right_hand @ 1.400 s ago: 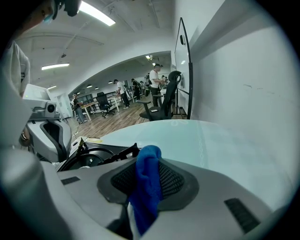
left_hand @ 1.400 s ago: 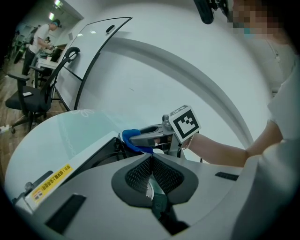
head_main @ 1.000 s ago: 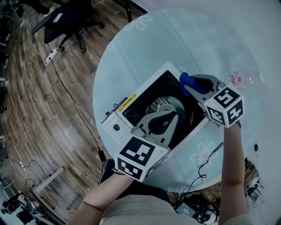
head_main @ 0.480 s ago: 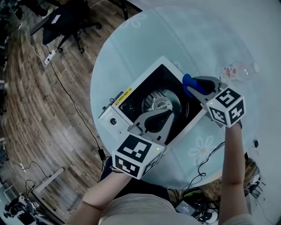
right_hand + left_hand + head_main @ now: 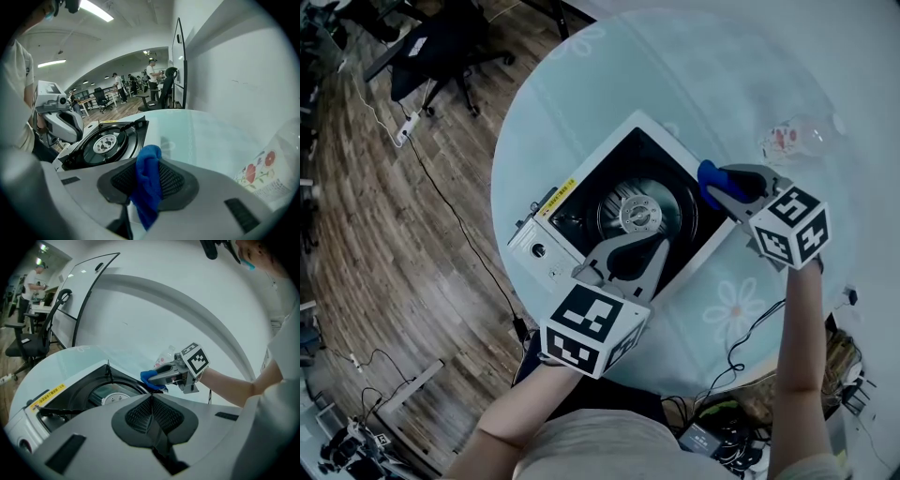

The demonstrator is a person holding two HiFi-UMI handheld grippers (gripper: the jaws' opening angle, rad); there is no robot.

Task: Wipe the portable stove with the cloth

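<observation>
Right gripper [image 5: 713, 186] jaws clamp the blue cloth [image 5: 709, 174], likely soft and floppy, by its bunched middle at the portable stove [image 5: 546, 251] edge; left gripper [image 5: 660, 246] jaws pressed together, empty.

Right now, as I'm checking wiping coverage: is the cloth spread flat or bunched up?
Bunched. The blue cloth is a crumpled wad pinched in the right hand-held gripper, not spread on the stove.
</observation>
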